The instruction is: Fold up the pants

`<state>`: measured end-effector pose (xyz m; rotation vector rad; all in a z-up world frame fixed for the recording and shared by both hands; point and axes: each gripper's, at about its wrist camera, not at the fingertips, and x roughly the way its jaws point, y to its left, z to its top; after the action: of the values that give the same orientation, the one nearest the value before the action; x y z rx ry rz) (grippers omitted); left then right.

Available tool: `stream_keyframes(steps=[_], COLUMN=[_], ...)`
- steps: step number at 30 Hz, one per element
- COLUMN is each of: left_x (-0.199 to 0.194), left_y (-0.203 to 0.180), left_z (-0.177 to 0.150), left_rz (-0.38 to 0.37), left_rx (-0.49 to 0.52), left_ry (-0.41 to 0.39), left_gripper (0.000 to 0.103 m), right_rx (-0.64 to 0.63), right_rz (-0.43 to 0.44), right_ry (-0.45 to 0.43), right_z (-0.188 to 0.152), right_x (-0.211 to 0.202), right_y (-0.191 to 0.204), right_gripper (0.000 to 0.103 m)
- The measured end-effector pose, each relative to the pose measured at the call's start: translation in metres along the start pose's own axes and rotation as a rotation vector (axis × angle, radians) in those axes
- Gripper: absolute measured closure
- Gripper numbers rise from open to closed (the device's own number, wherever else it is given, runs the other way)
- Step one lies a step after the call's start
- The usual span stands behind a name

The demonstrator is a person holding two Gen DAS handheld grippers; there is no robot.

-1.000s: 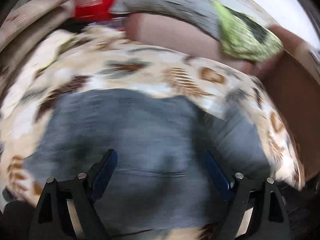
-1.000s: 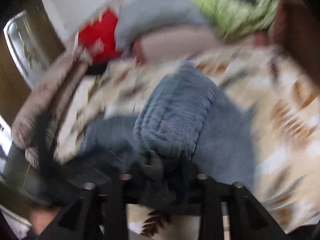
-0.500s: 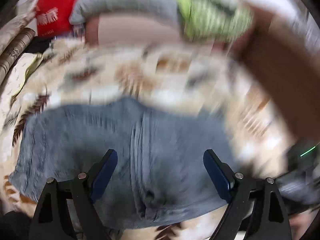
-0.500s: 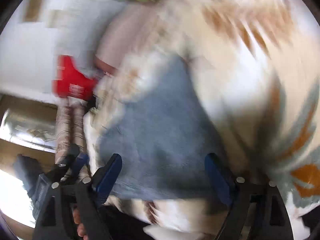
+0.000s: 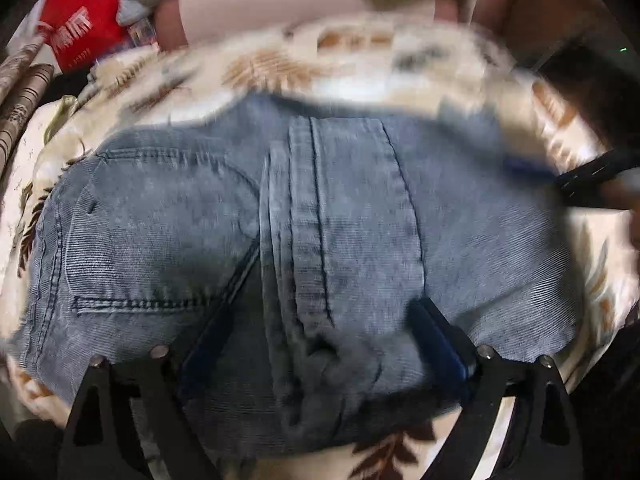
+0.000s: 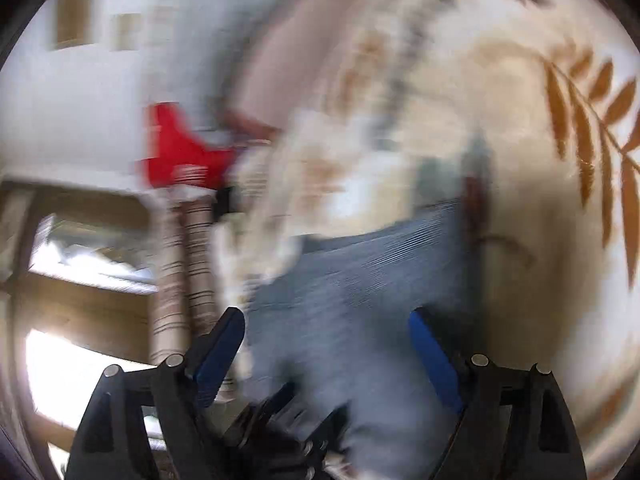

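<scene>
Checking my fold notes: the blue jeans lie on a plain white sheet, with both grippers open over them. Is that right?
Not quite. The jeans lie on a cream bedspread printed with brown leaves, not a plain white sheet; the left wrist view shows it. The left gripper and right gripper are indeed open over them.

Daylit; right view v. motion-blurred, fisheye edges.
</scene>
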<state>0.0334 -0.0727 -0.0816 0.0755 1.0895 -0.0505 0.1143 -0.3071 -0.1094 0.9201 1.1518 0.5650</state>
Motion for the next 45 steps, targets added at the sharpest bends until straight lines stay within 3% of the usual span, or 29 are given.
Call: stream_keyframes(steps=[1, 2, 6, 8, 10, 13, 18, 20, 21, 23, 24, 26, 30, 31, 33, 35, 38, 41, 45], left_x=[-0.001, -0.002, 0.001, -0.001, -0.004, -0.008, -0.005, -0.006, -0.006, -0.010, -0.014, -0.034, -0.071, -0.077, -0.085, -0.089, -0.090, -0.084, -0.079], left_y=[0.000, 0.001, 0.003, 0.003, -0.001, 0.002, 0.003, 0.003, 0.003, 0.004, 0.008, 0.024, 0.065, 0.080, 0.115, 0.156, 0.195, 0.218, 0.235], left_z=[-0.001, -0.001, -0.002, -0.006, -0.008, -0.009, -0.007, -0.007, -0.007, -0.005, -0.005, -0.004, -0.014, -0.020, -0.035, -0.056, -0.080, -0.093, -0.106], left_rz=[0.003, -0.004, -0.018, -0.023, -0.024, -0.045, -0.042, -0.045, -0.045, -0.056, -0.063, -0.072, -0.104, -0.119, -0.144, -0.173, -0.151, -0.218, -0.280], left_rx=[0.012, 0.015, 0.016, 0.015, 0.017, 0.011, 0.013, 0.009, 0.009, 0.013, 0.003, -0.064, -0.216, -0.272, -0.422, -0.595, -0.772, -0.877, -0.971], left_ry=[0.005, -0.002, -0.020, -0.031, -0.032, -0.040, -0.045, -0.046, -0.044, -0.036, -0.042, -0.086, -0.183, -0.197, -0.212, -0.220, -0.242, -0.239, -0.242], left_gripper=[0.010, 0.010, 0.010, 0.009, 0.009, 0.009, 0.009, 0.009, 0.009, 0.009, 0.009, 0.009, 0.009, 0.009, 0.009, 0.009, 0.009, 0.009, 0.009], right_rx=[0.028, 0.043, -0.071, -0.124, -0.093, -0.044, -0.135, -0.114, -0.078, 0.004, 0.011, 0.025, -0.093, -0.108, -0.105, -0.121, -0.236, -0.352, -0.300], right_rz=[-0.034, -0.003, 0.048, -0.019, -0.109, -0.033, 0.062, 0.097, 0.072, 0.014, 0.051, 0.049, 0.100, 0.065, -0.070, -0.081, -0.101, -0.038, 0.073], right_ry=[0.014, 0.014, -0.027, -0.042, 0.028, -0.016, -0.009, 0.012, 0.036, 0.088, 0.037, 0.016, 0.002, 0.013, 0.074, 0.045, 0.020, 0.079, 0.189], right_z=[0.007, 0.010, 0.014, 0.021, 0.036, 0.033, -0.027, -0.063, -0.076, -0.093, -0.096, -0.096, -0.102, -0.105, -0.107, -0.107, -0.106, -0.107, -0.099], right_x=[0.009, 0.008, -0.009, 0.000, 0.030, 0.012, -0.035, -0.032, -0.024, -0.004, -0.011, -0.029, -0.044, -0.035, -0.013, -0.021, -0.032, -0.011, 0.039], right_y=[-0.011, -0.011, 0.027, 0.033, 0.010, 0.011, 0.041, 0.029, 0.014, -0.022, -0.026, -0.015, 0.009, 0.006, -0.013, -0.001, 0.046, 0.099, 0.125], right_gripper=[0.018, 0.018, 0.017, 0.017, 0.017, 0.018, 0.017, 0.014, 0.013, 0.020, 0.020, 0.019, 0.015, 0.011, 0.015, 0.015, 0.015, 0.015, 0.015])
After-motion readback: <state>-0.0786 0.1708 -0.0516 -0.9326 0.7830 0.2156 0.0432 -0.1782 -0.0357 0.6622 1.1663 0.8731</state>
